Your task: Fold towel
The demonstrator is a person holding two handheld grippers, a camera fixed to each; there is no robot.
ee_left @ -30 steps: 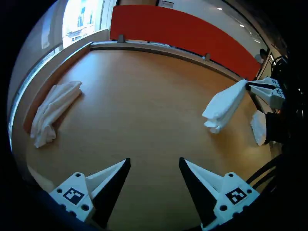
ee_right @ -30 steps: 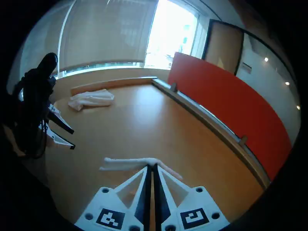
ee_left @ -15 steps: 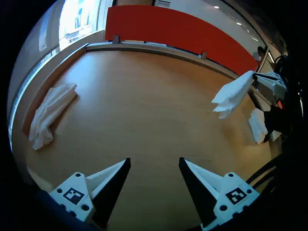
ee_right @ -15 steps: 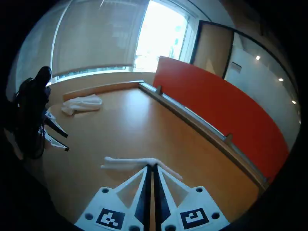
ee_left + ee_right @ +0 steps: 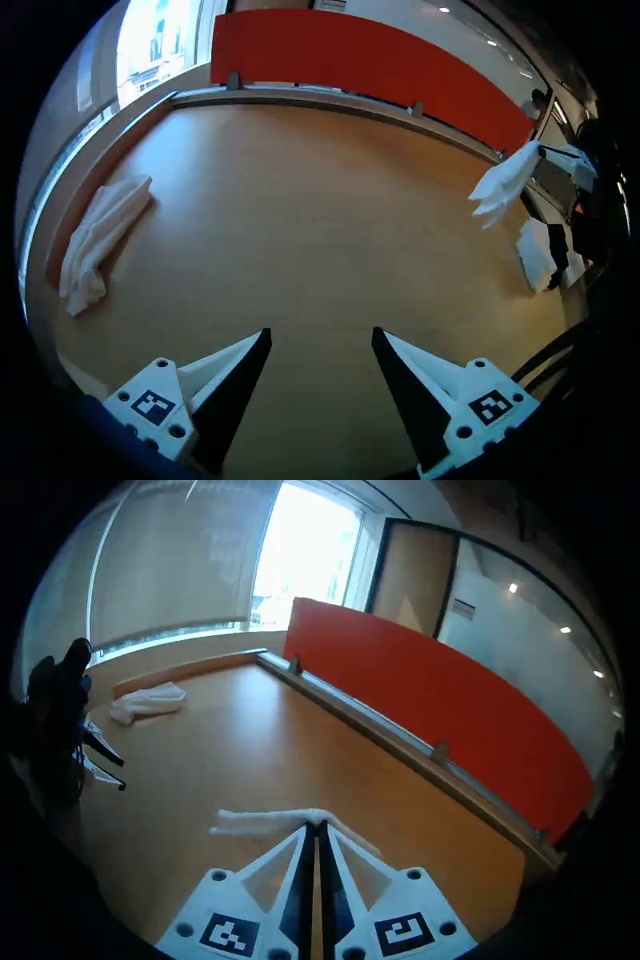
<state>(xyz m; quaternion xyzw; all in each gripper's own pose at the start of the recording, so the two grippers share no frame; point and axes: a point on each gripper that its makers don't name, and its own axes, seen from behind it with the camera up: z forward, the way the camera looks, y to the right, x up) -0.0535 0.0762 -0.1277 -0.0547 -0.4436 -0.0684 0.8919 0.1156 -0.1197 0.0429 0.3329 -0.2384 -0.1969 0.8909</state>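
Note:
My right gripper (image 5: pixel 314 830) is shut on a white towel (image 5: pixel 268 819), whose edge sticks out leftwards past the fingertips. In the left gripper view the same towel (image 5: pixel 504 182) hangs in the air at the far right, above the wooden table (image 5: pixel 304 208), pinched by the right gripper (image 5: pixel 542 150). My left gripper (image 5: pixel 319 334) is open low over the near part of the table, with nothing between its fingers. In the right gripper view the left gripper (image 5: pixel 102 765) shows far left, held by a dark-gloved hand (image 5: pixel 56 712).
A crumpled white towel (image 5: pixel 98 238) lies at the table's left edge by the window; it also shows as the towel (image 5: pixel 148 702). Another folded towel (image 5: pixel 534 254) rests at the table's right edge. A red partition (image 5: pixel 376 64) runs along the far side.
The right gripper has lifted the hanging towel up and away to the right, off the table. The left gripper stays open in place.

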